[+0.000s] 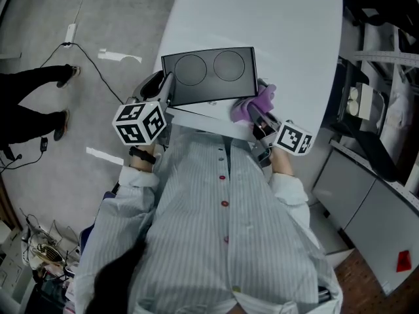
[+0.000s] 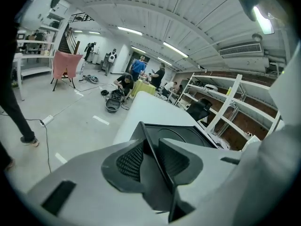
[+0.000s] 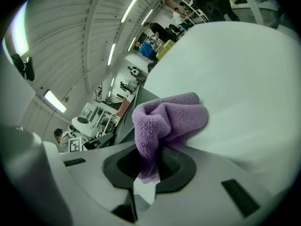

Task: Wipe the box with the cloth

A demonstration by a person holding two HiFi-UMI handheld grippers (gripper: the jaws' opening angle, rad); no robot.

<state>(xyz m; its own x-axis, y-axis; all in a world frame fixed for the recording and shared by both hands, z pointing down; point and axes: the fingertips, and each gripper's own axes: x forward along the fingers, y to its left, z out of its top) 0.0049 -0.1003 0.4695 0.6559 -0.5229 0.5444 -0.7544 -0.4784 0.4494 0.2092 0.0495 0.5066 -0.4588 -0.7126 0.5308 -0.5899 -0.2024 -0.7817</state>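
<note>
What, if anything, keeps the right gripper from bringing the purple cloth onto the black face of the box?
Nothing visible, so probably yes. The right gripper is shut on the purple cloth beside the box; the left gripper grips only its opposite edge.

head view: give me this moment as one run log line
left gripper: shut on box, left edge | right gripper: shut on purple cloth | purple cloth: at box near-right corner

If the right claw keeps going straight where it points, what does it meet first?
Probably the table, cloth first: the right claw, shut on the cloth, aims just beside the box, whose edge lies left of its line. Depth is unclear.
</note>
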